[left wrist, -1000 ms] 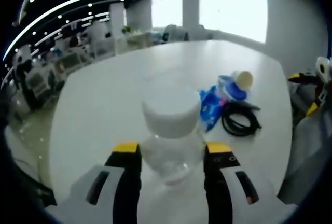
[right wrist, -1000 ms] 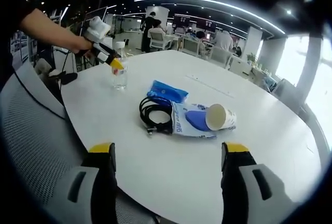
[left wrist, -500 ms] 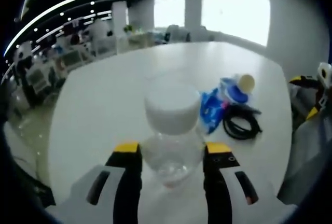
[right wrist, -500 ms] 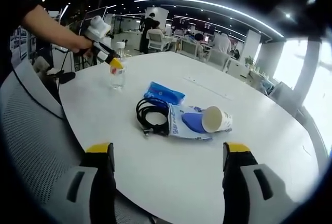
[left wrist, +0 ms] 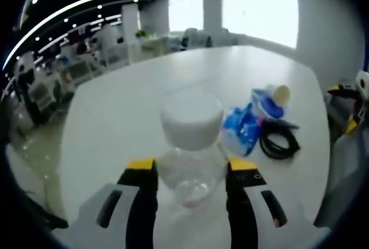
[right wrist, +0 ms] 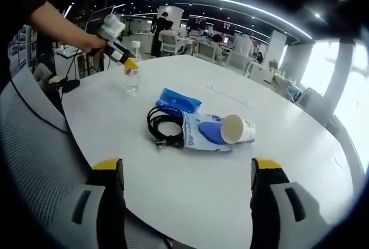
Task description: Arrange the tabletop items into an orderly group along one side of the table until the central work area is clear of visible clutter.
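Observation:
A clear plastic bottle [left wrist: 191,145] with a white cap stands upright between my left gripper's [left wrist: 191,169] yellow-tipped jaws, which are shut on its body. In the right gripper view the same bottle [right wrist: 132,76] is at the table's far left edge, with the left gripper [right wrist: 130,63] and a person's hand on it. In the middle of the white table [right wrist: 190,185] lie a blue packet [right wrist: 179,100], a coiled black cable [right wrist: 164,127], a blue-and-white pouch [right wrist: 203,134] and a tipped paper cup [right wrist: 236,128]. My right gripper [right wrist: 185,171] hangs open over the near table edge, holding nothing.
A grey mesh chair back [right wrist: 31,145] stands left of my right gripper. From the left gripper view the pile of pouch [left wrist: 239,131], cup [left wrist: 277,95] and cable [left wrist: 278,142] lies to the bottle's right. Desks, chairs and people fill the office behind.
The left gripper keeps its hold on the bottle. Both cameras have shifted a little, so the pile sits slightly further right in the left gripper view. The right gripper stays open.

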Motion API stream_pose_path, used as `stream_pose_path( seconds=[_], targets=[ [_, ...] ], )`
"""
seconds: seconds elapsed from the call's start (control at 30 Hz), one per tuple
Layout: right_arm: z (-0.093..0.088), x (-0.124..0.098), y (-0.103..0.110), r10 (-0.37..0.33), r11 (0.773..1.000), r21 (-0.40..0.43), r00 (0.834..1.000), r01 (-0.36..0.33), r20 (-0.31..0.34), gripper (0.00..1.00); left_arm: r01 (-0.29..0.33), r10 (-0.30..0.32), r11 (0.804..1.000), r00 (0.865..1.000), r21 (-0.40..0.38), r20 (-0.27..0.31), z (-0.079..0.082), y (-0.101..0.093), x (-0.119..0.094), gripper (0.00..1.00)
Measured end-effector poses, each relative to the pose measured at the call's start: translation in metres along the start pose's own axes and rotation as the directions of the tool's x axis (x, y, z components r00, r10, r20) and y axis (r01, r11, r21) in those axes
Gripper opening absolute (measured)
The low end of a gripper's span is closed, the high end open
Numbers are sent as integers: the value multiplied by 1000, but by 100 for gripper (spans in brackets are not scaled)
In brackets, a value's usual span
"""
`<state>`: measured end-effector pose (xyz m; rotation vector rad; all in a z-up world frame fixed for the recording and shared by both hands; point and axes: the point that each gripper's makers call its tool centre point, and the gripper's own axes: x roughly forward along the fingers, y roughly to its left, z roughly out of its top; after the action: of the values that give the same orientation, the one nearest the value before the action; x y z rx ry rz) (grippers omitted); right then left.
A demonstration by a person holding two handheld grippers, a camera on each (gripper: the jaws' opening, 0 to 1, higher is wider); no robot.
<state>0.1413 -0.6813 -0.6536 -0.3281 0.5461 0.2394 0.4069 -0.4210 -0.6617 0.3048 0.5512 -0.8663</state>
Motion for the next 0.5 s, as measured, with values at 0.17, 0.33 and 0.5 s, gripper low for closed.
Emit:
stream_pose_path(
  seconds=[0.17, 0.33, 0.5],
  targets=[
    [-2, 0, 0, -2, 1000, 0, 1000, 2, -11, 91, -17, 17, 1000, 1000, 2, 2, 5, 13, 3, 43],
    [-4, 0, -1, -5, 1000, 1, 1000, 5, -22, 91, -31, 31, 999, 999, 7, -8, 6, 25, 7, 43],
    [-6, 1, -2, -6, 1000, 0, 999, 6, -31, 90, -41, 41, 999, 999, -5, -19, 4, 37, 10, 43]
  ],
)
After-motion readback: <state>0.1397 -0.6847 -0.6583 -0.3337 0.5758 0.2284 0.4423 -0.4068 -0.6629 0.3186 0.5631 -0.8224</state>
